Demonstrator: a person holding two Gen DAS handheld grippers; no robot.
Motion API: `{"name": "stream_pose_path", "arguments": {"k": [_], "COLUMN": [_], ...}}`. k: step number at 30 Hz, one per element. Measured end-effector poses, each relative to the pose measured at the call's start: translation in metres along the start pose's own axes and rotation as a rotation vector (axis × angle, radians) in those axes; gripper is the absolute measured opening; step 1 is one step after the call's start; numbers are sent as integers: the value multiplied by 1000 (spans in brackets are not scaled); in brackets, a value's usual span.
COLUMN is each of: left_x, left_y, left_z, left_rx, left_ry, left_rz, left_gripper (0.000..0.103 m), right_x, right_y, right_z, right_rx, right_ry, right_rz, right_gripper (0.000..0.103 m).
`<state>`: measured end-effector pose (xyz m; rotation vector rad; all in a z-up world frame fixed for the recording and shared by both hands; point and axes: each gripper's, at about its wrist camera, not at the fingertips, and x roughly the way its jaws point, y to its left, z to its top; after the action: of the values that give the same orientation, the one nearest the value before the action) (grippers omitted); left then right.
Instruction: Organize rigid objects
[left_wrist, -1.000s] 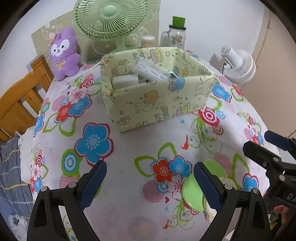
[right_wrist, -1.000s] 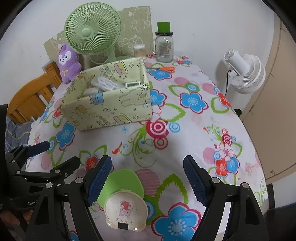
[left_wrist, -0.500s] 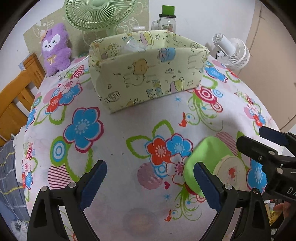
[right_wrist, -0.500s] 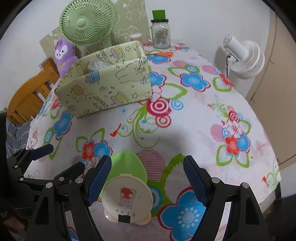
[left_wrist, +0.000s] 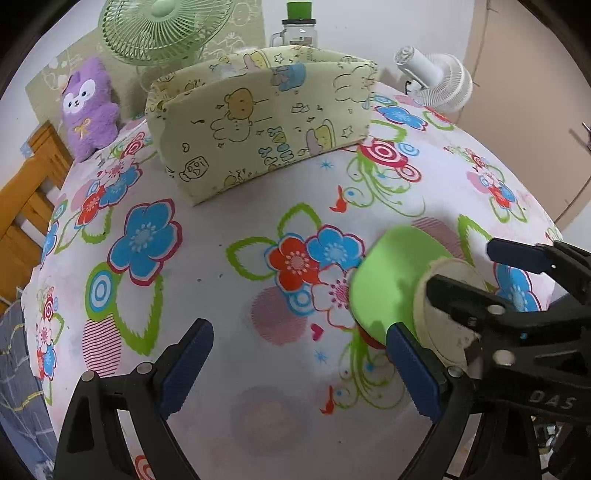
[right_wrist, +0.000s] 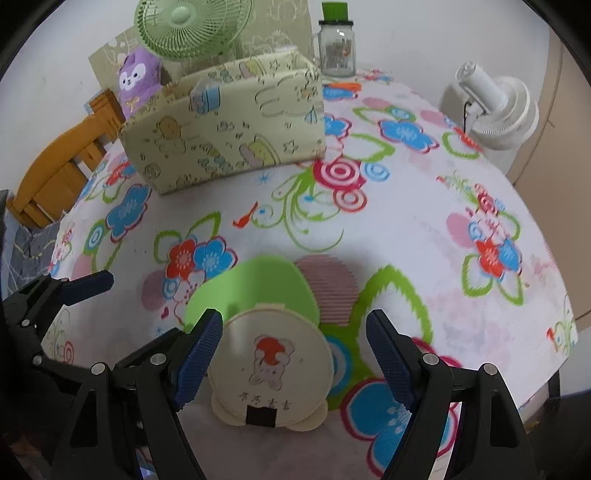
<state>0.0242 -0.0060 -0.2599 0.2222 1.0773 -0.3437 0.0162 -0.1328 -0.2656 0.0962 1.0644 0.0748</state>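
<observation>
Having sunk toward the floral tablecloth (right_wrist: 406, 236), the wide-open, empty right gripper (right_wrist: 291, 354) is now straddling the round cream cartoon-printed case (right_wrist: 269, 365), readying a pickup for the pale-green fabric box (right_wrist: 229, 125).

wall (right_wrist: 406, 33) — plain white | wooden chair (left_wrist: 26, 192) — left of table | white fan (right_wrist: 495, 107) — right

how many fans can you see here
2: a green fan standing behind the patterned box at the table's far side, and a white fan off the table's right edge. More could be out of view.
</observation>
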Motion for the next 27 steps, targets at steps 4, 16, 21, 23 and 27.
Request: {"name": "stream_pose_path", "arguments": {"k": [4, 16, 21, 23, 27], "left_x": [3, 8, 9, 8, 8], "left_y": [3, 0, -6, -9, -15], "left_z": [-5, -20, -17, -14, -7], "left_rx": [-24, -24, -28, -34, -53], "left_ry": [26, 64, 61, 56, 53], "left_rz": [-14, -17, -32, -40, -58], "left_gripper": [96, 95, 95, 95, 95], "right_x": [3, 12, 10, 7, 4], "right_y": [4, 11, 8, 6, -3], "right_z": [-3, -17, -16, -14, -8], "right_rx": [4, 25, 29, 24, 26], "right_ry": [8, 46, 46, 41, 35], "right_rz": [-3, -46, -63, -67, -78], "right_gripper": [88, 81, 77, 77, 77]}}
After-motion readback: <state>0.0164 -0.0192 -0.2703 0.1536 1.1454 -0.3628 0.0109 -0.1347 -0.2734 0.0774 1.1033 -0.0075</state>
